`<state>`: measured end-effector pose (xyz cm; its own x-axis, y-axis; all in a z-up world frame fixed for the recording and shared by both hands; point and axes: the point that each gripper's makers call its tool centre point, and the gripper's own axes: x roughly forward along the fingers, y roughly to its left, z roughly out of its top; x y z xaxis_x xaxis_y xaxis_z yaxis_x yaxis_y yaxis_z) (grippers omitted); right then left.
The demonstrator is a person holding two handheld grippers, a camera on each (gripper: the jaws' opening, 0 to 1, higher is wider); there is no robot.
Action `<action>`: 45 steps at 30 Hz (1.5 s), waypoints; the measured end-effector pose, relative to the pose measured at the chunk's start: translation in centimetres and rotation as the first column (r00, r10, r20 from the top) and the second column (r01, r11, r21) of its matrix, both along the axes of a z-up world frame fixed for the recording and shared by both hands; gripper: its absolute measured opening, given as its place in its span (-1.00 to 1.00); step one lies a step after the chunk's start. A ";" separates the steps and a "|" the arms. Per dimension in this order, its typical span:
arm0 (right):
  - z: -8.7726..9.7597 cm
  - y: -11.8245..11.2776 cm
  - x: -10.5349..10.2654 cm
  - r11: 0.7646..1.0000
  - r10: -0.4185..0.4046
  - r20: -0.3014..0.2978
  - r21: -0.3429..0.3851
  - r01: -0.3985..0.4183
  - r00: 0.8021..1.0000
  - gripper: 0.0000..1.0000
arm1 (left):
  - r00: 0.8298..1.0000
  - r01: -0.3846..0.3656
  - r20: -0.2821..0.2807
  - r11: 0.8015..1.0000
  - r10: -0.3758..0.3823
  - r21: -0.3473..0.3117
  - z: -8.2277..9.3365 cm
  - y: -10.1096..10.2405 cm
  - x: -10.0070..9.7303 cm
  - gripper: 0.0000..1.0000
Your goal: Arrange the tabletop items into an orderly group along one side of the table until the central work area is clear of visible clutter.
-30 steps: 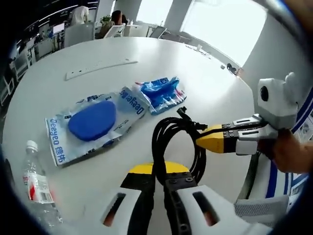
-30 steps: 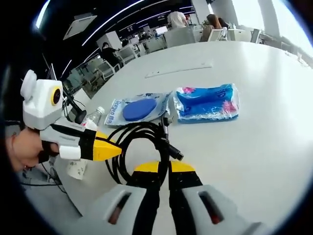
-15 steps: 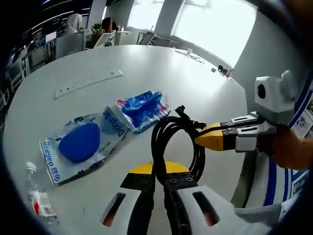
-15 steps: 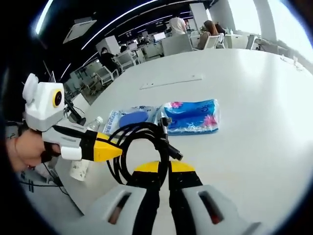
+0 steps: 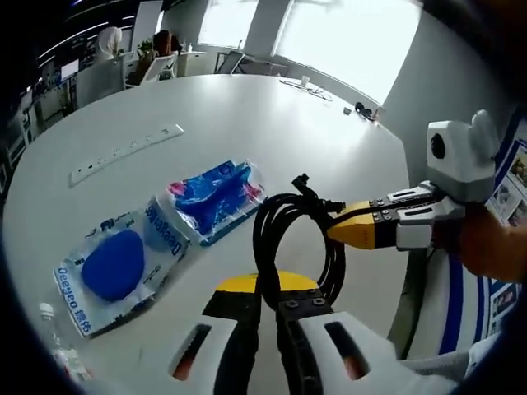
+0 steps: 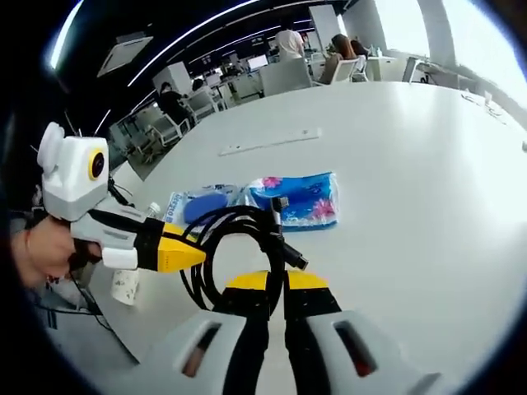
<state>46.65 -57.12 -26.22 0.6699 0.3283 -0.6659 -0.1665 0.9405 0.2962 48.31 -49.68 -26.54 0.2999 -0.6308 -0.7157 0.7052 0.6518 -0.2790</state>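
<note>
While both tools clamp it, coiled cable hangs between them — above table.

Right hand-held gripper: we see its yellow tips closed on a coiled black cable, held above the white worktop. Left hand-held gripper enters from the left, its yellow tip at the coil. Beyond the coil lie a blue tissue pack and a blue sponge packet; a bottle stands near the edge.
</note>
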 end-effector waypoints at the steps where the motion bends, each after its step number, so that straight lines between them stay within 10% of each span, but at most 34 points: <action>1: -0.2 -0.1 0.1 1.000 -0.002 -0.006 0.000 0.002 1.000 -0.96 | 1.000 0.001 -0.005 1.000 -0.001 0.002 -0.2 -0.1 0.1 -0.95; 45: -7.0 -0.6 1.3 1.000 -0.010 -0.137 0.000 0.010 0.990 -0.93 | 0.978 -0.095 -0.183 0.995 0.098 0.029 -6.8 -0.3 1.0 -0.92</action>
<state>47.98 -57.68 -33.19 0.5755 0.3221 -0.7517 -0.1144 0.9418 0.3160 49.32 -49.98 -33.37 0.2210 -0.5900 -0.7766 0.5768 0.7212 -0.3838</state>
